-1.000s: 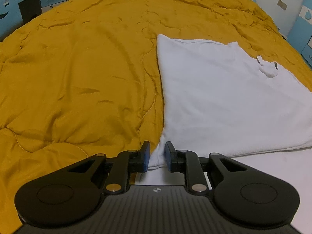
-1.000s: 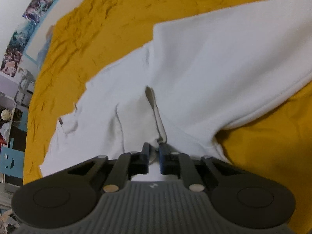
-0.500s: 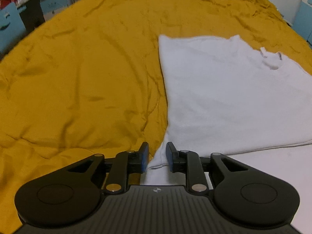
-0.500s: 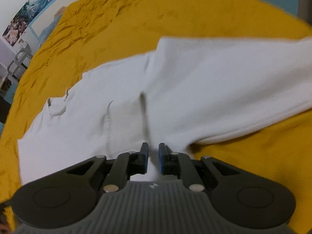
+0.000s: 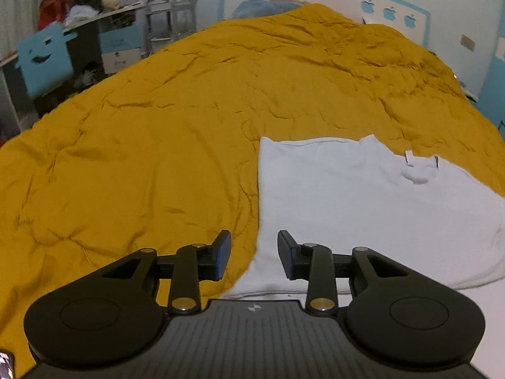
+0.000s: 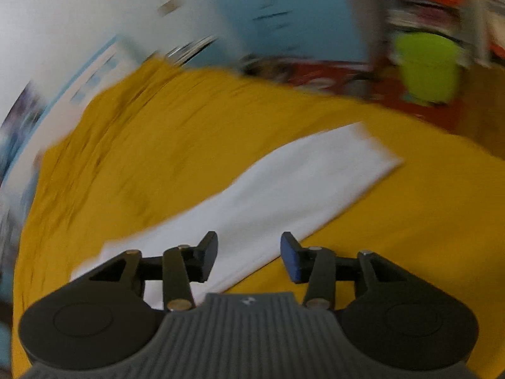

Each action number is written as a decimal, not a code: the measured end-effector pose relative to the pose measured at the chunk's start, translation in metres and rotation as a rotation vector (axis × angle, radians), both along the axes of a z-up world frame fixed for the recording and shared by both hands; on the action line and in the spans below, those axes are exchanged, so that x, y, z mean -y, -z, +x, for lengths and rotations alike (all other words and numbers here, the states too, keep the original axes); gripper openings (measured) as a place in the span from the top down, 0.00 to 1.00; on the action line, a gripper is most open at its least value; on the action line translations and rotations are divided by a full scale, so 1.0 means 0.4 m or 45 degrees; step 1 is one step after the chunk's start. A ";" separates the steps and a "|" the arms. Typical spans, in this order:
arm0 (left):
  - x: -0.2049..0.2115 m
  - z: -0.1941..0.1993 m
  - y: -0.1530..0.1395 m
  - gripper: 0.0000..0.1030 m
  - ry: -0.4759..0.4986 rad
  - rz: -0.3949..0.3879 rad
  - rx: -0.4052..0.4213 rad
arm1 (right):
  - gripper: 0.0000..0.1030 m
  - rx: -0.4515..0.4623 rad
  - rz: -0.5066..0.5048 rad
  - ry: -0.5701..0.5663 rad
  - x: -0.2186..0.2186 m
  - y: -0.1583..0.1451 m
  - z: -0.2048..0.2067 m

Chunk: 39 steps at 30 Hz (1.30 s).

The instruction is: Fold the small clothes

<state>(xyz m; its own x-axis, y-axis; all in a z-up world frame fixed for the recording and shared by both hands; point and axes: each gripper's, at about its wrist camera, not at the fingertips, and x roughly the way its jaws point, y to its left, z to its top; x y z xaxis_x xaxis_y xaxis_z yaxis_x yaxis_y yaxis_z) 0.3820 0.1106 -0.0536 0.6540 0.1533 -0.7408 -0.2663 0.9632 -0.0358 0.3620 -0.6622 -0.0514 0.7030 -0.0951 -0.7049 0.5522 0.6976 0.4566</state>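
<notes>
my left gripper (image 5: 254, 254) is hanging with its jaws apart, having just been opening, nothing between the pads; the white garment (image 5: 363, 208) is lying right of centre in the left wrist view, its near left corner just under and ahead of the fingertips; my right gripper (image 6: 249, 254) is also parted, jaws just been opening, gripping nothing; in the blurred right wrist view the garment (image 6: 284, 186) is running as a long band from lower left to upper right, passing beneath the jaws; i am judging both hands about equally near, each over its own end; the cloth is looking flat, smooth, already folded at least once, a small neck tab (image 5: 409, 157) showing at the far edge; it is resting on the mustard quilt (image 5: 157, 145).
</notes>
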 end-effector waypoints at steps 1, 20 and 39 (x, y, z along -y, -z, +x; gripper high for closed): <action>0.005 0.005 0.004 0.60 -0.010 -0.002 -0.009 | 0.57 0.002 0.027 0.060 0.052 0.008 -0.015; 0.053 0.002 0.032 0.59 -0.008 0.053 -0.090 | 0.99 0.063 0.045 0.240 0.222 0.065 0.051; -0.045 -0.050 -0.117 0.60 0.122 -0.099 0.075 | 0.99 0.554 -0.340 -0.709 -0.897 -0.651 0.286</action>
<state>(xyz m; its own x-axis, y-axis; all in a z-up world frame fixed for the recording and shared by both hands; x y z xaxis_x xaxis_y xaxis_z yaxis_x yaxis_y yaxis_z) 0.3622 0.1285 -0.0069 0.7056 0.0316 -0.7079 -0.1685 0.9778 -0.1243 0.4765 -0.3034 0.2090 0.9066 0.2270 -0.3558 -0.1059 0.9384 0.3288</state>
